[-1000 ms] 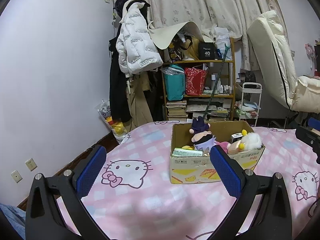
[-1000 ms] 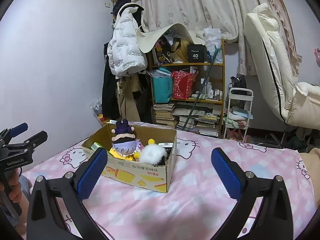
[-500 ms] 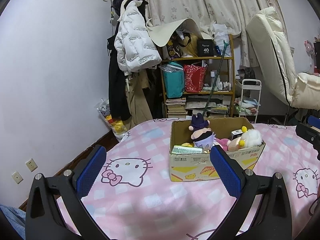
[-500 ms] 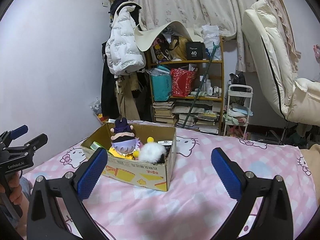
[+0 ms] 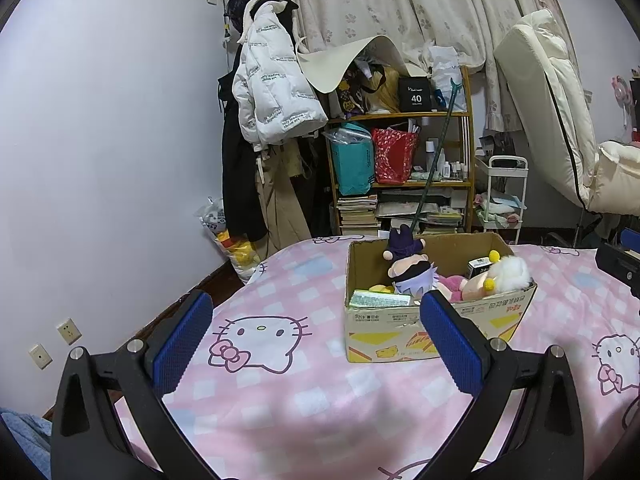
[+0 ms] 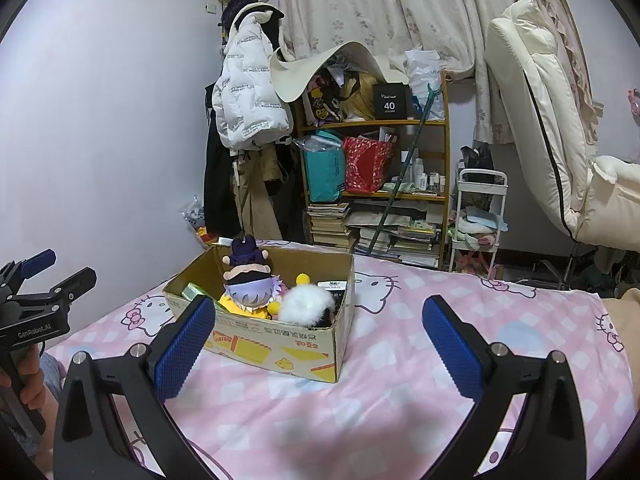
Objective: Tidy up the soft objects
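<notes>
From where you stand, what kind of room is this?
Most likely a lived-in bedroom. A bed with a pink cartoon-cat sheet fills the foreground, coats hang on the wall, and a crowded shelf of books and bags stands under curtains. A cardboard box of plush toys sits on the bed.

Bed (image 5: 304, 396), pink checked cat-print sheet: one open cardboard box (image 5: 436, 330) of plush toys standing directly on it, sheet around the box bare.

We see a purple-haired doll (image 5: 412, 276) in a dark hat sitting upright in an open cardboard box (image 5: 404, 328) on the bed, beside a white fluffy toy (image 5: 510, 274), a pink plush (image 5: 452, 282) and a yellow plush (image 6: 256, 312).
</notes>
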{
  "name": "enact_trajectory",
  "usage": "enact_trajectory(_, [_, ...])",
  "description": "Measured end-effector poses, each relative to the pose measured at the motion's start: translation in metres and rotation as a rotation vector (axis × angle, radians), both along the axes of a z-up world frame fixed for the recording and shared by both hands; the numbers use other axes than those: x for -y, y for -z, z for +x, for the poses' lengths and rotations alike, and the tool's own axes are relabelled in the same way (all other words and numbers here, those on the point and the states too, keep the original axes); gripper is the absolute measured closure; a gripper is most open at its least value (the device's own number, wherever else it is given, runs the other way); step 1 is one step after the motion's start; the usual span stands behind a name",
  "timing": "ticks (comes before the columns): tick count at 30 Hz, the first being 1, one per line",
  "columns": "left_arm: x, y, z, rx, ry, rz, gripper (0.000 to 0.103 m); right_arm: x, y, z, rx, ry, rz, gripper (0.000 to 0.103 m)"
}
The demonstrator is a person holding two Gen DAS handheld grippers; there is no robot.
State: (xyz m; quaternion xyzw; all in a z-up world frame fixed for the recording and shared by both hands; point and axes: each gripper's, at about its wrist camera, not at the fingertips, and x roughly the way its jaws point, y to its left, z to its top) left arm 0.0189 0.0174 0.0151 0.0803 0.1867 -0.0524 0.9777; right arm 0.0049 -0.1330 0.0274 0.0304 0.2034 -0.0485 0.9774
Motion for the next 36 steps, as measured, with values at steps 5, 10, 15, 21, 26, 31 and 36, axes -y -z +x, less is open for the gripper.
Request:
enact_trajectory(5, [0.000,0.000,0.000,0.000,-0.001,-0.001,0.001,0.000,0.000,0.000,0.004,0.001,0.000,0.000])
enact_trajectory(10, [0.001,0.000,-0.001,-0.002,0.002,0.002,0.001,0.000,0.000,0.000,0.005,0.006,0.003,0.000])
enact_trajectory(15, [0.000,0.002,0.000,-0.005,0.007,0.008,0.001,-0.002,0.002,0.000,0.003,0.006,0.001,0.000])
enact_trajectory(21, [-0.002,0.003,0.001,-0.005,0.001,0.003,0.001,-0.003,0.002,0.000,0.005,0.011,0.003,0.000])
enact_trajectory(26, [-0.006,0.000,0.001,0.007,-0.024,-0.003,0.001,-0.001,0.003,0.000,0.010,0.007,0.004,0.000])
enact_trajectory(31, [-0.009,0.000,0.003,-0.001,-0.036,-0.012,0.001,-0.001,0.004,0.000,0.008,0.005,0.003,0.000])
enact_trajectory(36, [-0.007,0.000,0.003,-0.003,-0.028,-0.006,0.001,0.000,0.004,-0.001,0.015,0.006,-0.002,0.000])
